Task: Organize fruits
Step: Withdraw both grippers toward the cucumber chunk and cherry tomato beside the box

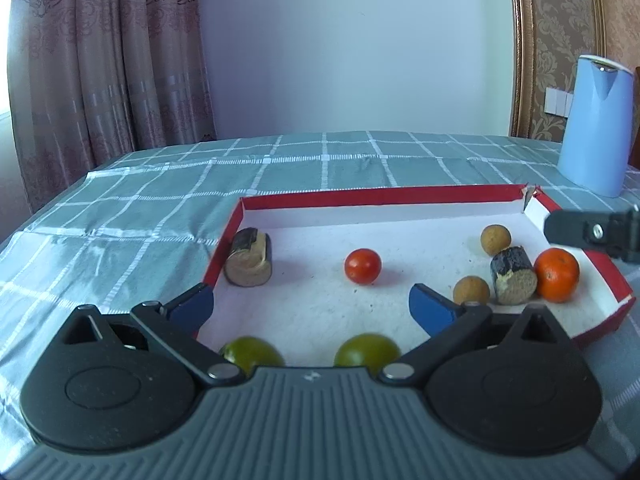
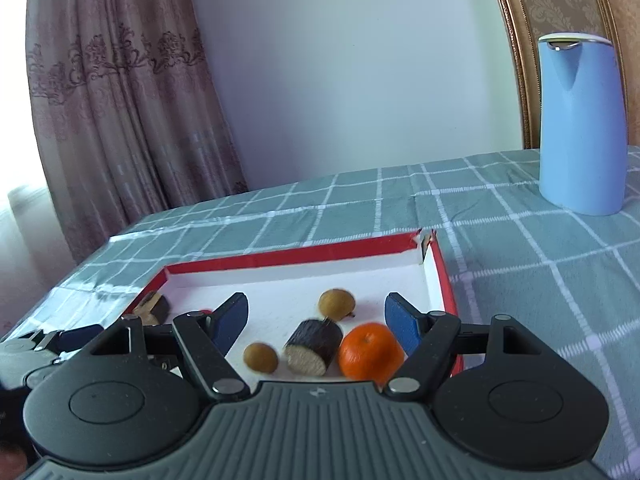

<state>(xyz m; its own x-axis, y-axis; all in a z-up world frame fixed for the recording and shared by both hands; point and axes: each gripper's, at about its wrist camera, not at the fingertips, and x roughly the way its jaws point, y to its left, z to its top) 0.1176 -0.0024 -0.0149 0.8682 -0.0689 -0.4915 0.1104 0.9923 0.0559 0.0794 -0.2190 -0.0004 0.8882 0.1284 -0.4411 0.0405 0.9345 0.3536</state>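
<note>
A shallow tray [image 1: 376, 197] with a red rim and a white floor lies on the checked cloth. In it I see a red tomato [image 1: 363, 266], two green fruits [image 1: 252, 354] [image 1: 366, 350] at the near edge, two brown longans [image 1: 496, 240] [image 1: 471, 290], an orange [image 1: 557, 275] and two dark-skinned cane pieces [image 1: 249, 263] [image 1: 513, 276]. My left gripper [image 1: 310, 296] is open over the tray's near left, nothing between its fingers. My right gripper [image 2: 316, 304] is open over the tray's right side, above the orange [image 2: 370, 350], a cane piece [image 2: 314, 344] and the longans [image 2: 337, 302] [image 2: 261, 356], touching none.
A tall blue jug [image 2: 580, 128] stands on the cloth behind the tray's right corner. The tray's far right corner [image 2: 425, 240] is torn. A curtain [image 1: 108, 80] hangs at the left beyond the table's edge. One finger of the right gripper [image 1: 568, 230] pokes in over the tray's right rim.
</note>
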